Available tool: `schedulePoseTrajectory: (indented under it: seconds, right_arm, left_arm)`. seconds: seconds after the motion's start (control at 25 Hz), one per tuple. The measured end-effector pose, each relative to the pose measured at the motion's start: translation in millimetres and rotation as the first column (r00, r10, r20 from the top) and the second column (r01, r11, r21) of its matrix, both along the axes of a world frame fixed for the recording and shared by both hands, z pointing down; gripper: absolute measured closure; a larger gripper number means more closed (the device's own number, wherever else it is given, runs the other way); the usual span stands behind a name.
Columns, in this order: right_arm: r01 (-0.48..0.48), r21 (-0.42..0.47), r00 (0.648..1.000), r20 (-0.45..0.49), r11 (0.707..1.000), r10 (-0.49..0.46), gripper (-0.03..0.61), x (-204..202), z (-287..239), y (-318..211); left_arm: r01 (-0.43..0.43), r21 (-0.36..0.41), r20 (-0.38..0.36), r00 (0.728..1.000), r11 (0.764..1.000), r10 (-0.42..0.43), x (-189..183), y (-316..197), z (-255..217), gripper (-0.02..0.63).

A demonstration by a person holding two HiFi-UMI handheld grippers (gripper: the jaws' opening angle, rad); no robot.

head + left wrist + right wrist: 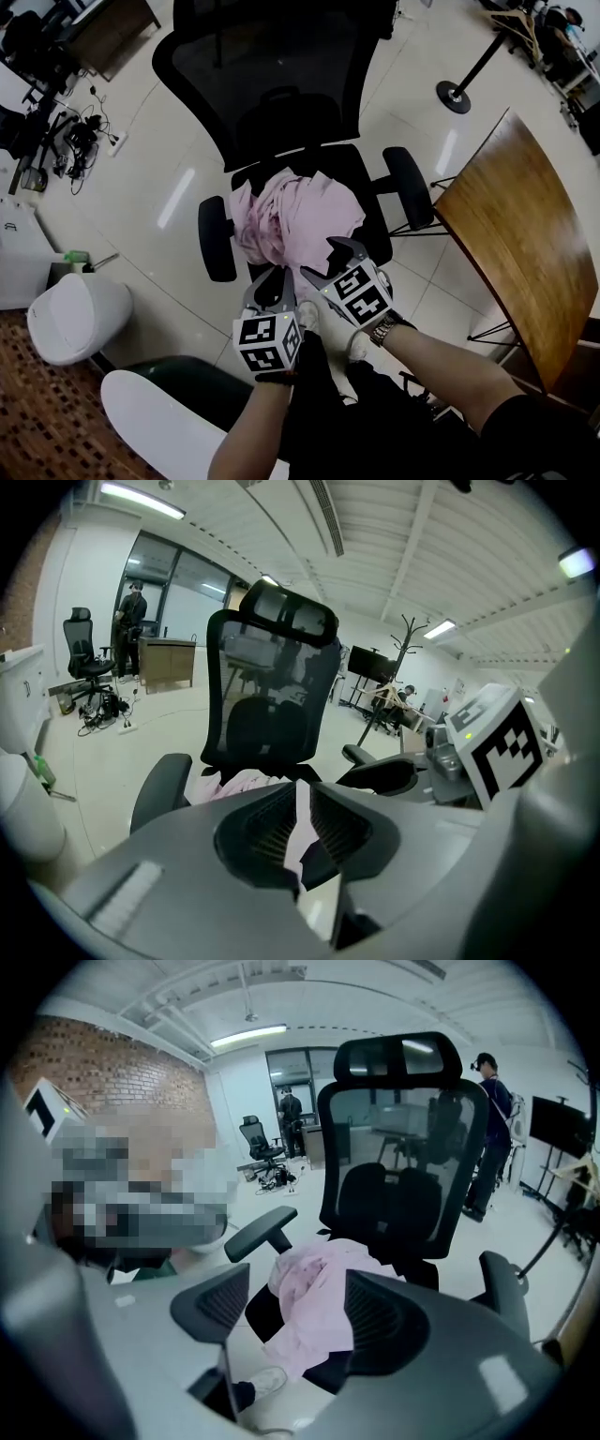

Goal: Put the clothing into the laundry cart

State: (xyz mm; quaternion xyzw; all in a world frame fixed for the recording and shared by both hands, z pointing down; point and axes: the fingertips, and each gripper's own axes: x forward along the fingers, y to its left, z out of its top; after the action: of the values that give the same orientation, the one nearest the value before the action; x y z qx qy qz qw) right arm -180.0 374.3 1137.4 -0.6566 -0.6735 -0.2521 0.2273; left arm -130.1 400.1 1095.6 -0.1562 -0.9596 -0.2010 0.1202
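Note:
A crumpled pink garment point(292, 217) lies on the seat of a black mesh office chair point(281, 84). Both grippers hover at the seat's front edge. My left gripper point(272, 278) is just short of the cloth, its jaws drawn together with nothing between them. In the left gripper view, the left gripper point(302, 822) shows only a thin slit, with the pink garment point(246, 782) beyond. My right gripper point(326, 261) stands open at the garment's near edge. In the right gripper view, the right gripper point(300, 1321) frames the pink garment point(314, 1297) without touching it.
A wooden table point(516, 234) stands to the right. A white lidded bin point(70, 319) sits at the left, and a white-rimmed dark green tub point(169, 403) is near my feet. Cables point(80, 136) lie far left, and a stanchion base point(454, 97) stands far right. People stand in the background.

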Motion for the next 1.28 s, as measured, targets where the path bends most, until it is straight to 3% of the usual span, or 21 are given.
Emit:
schedulePoseTrajectory:
  seconds: [0.2,0.36,0.48,0.8,1.28]
  right_arm:
    - [-0.036,0.081,0.997,-0.058,0.996,0.041,0.243,-104.7,-1.5,83.0]
    - [-0.063,0.128,0.991,-0.105,0.990,0.077,0.224,-209.2,54.9,125.7]
    - [-0.083,0.166,0.986,-0.128,0.983,0.105,0.204,-261.6,104.0,169.7]
    - [-0.141,0.237,0.976,-0.133,0.961,0.175,0.174,-277.3,189.9,228.0]
    - [-0.183,0.338,0.970,-0.091,0.923,0.226,0.135,-306.2,285.2,250.6]
  left_arm:
    - [0.005,0.057,-0.053,0.999,0.998,-0.001,-96.5,85.7,-16.1,0.572]
    - [0.009,0.085,-0.104,0.995,0.996,0.000,-195.4,129.5,28.2,0.575]
    - [0.011,0.104,-0.136,0.991,0.994,0.003,-245.8,172.3,67.0,0.586]
    - [-0.008,0.139,-0.140,0.990,0.990,0.028,-258.2,228.1,123.3,0.614]
    - [-0.032,0.154,-0.156,0.986,0.988,0.056,-278.2,251.5,180.9,0.614]
